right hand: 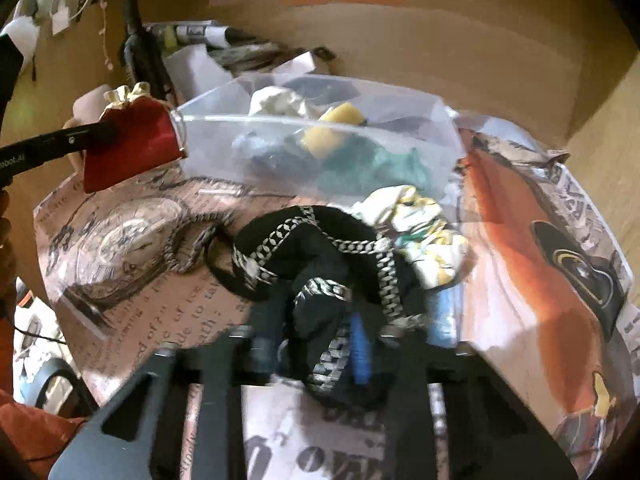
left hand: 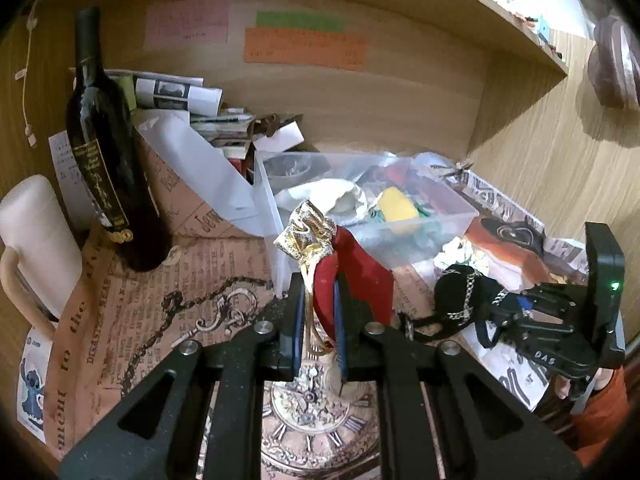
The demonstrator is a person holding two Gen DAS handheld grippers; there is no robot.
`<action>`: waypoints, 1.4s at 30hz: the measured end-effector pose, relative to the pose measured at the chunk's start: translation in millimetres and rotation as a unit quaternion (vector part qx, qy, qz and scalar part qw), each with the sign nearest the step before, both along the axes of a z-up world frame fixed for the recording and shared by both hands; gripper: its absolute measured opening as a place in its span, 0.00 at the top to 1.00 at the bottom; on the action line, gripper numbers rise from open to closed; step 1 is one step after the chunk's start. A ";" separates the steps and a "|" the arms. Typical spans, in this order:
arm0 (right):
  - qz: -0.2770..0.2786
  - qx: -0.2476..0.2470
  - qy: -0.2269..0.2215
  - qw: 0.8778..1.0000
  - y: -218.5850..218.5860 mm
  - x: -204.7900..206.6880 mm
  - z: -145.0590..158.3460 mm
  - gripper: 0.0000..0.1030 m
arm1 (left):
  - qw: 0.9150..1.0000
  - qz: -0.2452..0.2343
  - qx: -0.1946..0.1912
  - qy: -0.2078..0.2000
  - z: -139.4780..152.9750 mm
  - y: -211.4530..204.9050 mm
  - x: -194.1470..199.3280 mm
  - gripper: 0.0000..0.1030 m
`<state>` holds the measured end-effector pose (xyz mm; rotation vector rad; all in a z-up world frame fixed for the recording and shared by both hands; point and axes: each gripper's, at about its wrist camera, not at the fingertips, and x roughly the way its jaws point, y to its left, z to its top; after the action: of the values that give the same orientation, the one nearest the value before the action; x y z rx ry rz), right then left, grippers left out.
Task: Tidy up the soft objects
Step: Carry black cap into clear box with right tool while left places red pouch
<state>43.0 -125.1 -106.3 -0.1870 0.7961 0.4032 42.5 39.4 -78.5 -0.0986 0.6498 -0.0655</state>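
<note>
2 pouches held, 1 bin waiting

Both hand-held grippers are loaded beside the clear plastic bin (left hand: 400, 216). The left hand-held gripper (left hand: 318, 320) is closed almost fully on a red pouch (left hand: 360, 276) with a crumpled gold top, pinching it near the neck so the body hangs just in front of the bin's near-left corner. The right hand-held gripper (right hand: 316, 344) is clamped on a black pouch (right hand: 316, 248) wrapped with a silver chain (right hand: 360, 246), low over the desk (left hand: 160, 292) just in front of the bin's long wall, touching or nearly touching a white and yellow cloth (right hand: 424, 232) that lies against that wall.

The step in hand looks like dropping these into the bin, which already holds a yellow sponge (left hand: 396, 204) and a pale cloth. To do it well, I would lift each pouch clear above the rim before moving across, since a dangling body could catch the wall and shift the light bin. Release the chain-wrapped one low, so the chain does not snag a finger.

The right view is motion-blurred, so the exact pinch on the black pouch is hard to read. Behind the bin, papers and a dark bottle (left hand: 108, 148) crowd the shelf corner; the bin's far contents are indistinct.
</note>
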 end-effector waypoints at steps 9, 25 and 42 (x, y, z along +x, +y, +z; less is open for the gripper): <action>-0.020 0.061 -0.077 0.995 -21.2 -12.4 54.0 0.85 | 0.999 0.003 0.005 -0.039 21.6 -1.3 14.0 0.88; -0.043 0.119 -0.195 0.973 -18.0 21.1 117.3 0.85 | 0.996 0.005 0.017 -0.084 48.0 -10.9 61.2 0.88; -0.055 0.086 -0.129 0.986 3.5 106.9 81.7 0.85 | 0.999 -0.004 0.037 -0.032 14.7 -19.7 128.6 0.88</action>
<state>149.9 -121.5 -24.6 -0.0322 0.5104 0.3333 171.1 19.7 -63.8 -0.0231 0.5875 -0.0518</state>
